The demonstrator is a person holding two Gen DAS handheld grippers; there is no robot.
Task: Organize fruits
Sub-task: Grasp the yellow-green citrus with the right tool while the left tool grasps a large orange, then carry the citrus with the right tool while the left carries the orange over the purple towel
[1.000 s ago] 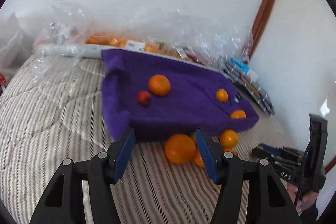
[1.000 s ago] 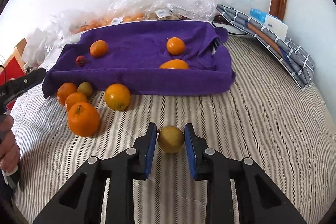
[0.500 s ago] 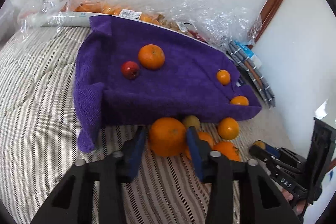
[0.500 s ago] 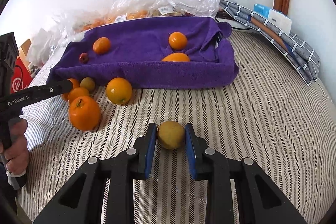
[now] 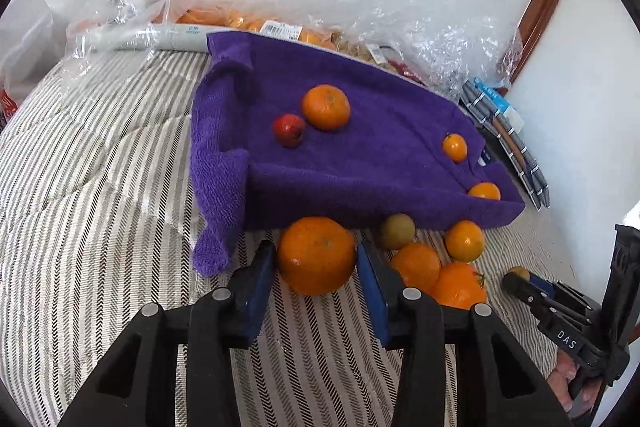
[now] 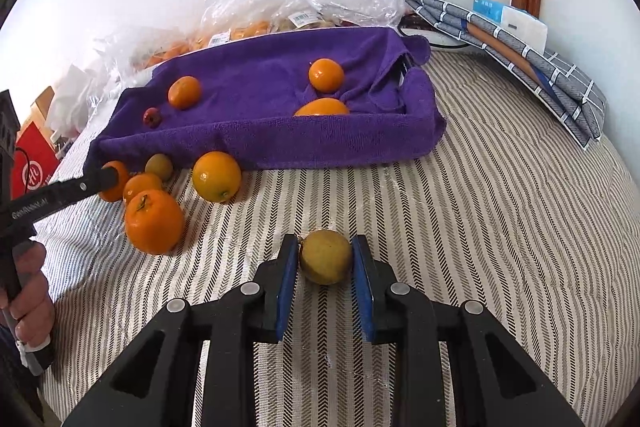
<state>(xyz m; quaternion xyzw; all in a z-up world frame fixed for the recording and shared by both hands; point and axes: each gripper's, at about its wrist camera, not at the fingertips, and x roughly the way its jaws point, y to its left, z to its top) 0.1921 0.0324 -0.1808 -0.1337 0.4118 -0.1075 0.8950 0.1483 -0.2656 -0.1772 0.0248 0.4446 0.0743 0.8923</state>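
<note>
Orange fruit (image 5: pixel 317 254) — between left tool's (image 5: pixel 316 267) pads

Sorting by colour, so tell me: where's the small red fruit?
Left wrist view: the small red fruit lies on the purple towel, touching an orange at its upper right.

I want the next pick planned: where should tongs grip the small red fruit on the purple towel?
Grip the small red fruit across its widest middle, coming from above. It is round, and an orange sits close at one side, so set the fingers on the two free sides.
</note>
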